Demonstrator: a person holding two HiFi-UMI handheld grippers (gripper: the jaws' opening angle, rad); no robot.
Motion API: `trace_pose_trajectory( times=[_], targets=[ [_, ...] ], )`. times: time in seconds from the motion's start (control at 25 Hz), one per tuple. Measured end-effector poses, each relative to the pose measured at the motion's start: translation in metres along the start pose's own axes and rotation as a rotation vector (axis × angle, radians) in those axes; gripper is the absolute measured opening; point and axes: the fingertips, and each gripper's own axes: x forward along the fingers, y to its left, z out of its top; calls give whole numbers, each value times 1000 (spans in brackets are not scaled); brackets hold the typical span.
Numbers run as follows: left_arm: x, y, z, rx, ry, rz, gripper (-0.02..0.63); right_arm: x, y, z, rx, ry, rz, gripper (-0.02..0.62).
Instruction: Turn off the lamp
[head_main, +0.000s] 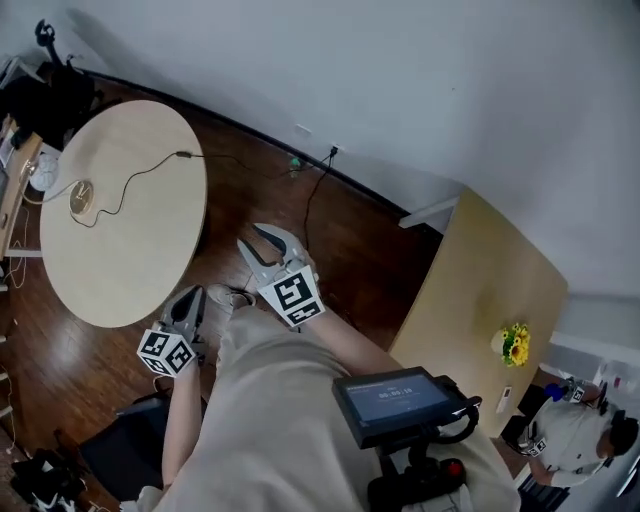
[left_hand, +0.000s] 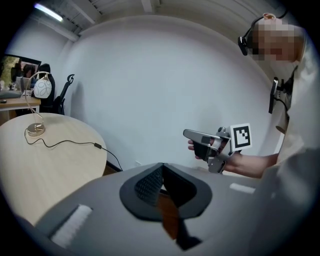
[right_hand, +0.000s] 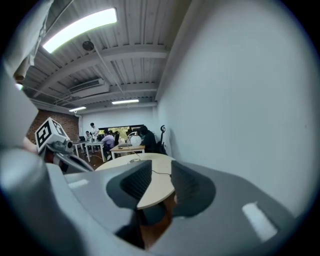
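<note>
Lamp (head_main: 47, 170): stands at the far left rim of the round table (head_main: 130, 240). Its white globe hangs on a curved stem over a round base (head_main: 82, 196), well apart from both grippers.
Lamp cable (head_main: 150, 170): runs from the base across the tabletop, passes over the far edge and goes on to the wall.
Round table edge: the near right curve lies just beside the left gripper. The tabletop between that edge and the lamp is bare except for the cable.
Left gripper (head_main: 190, 298): its tongs are pressed together at the tips with nothing between them. It hangs over the wood floor (head_main: 340, 250), off the table's rim and touching nothing.
Floor lane: an open strip of dark boards runs between the two tables up to the white wall (head_main: 400, 80).
Right gripper (head_main: 252, 238): its tongs are spread and empty, and its own view shows the round table and the distant lamp (right_hand: 134, 141) through the gap. It is held over the open floor, beside the left gripper and nearer the wall.
Rectangular table (head_main: 480, 280): bounds the lane on the right, with its near long edge facing the grippers.
Yellow flowers (head_main: 515, 343): sit near that table's far right edge.
</note>
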Motion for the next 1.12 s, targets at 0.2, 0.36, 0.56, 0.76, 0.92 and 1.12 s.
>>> trace_pose_trajectory(
  times=[0.2, 0.36, 0.56, 0.76, 0.92, 1.12],
  targets=[
    [-5, -35, -26, -1, 40, 6, -12, -30, -2, -15, 50, 10, 0, 123],
    [-12, -46, -30, 14, 41, 27, -12, -44, 5, -16, 50, 8, 20, 123],
    [-18, -50, -32, 19, 23, 15, -12, -49, 15, -15, 29, 7, 20, 123],
    [-32, -45, -34, 35, 18, -20, -12, -47, 32, -9, 12, 16, -3, 121],
    [-62, -28, -32, 72, -1, -17, -12, -36, 70, -6, -13, 29, 12, 120],
    [-108, -4, -39, 48, -27, -6, -12, -17, 126, 0, -41, 37, 46, 120]
  ],
)
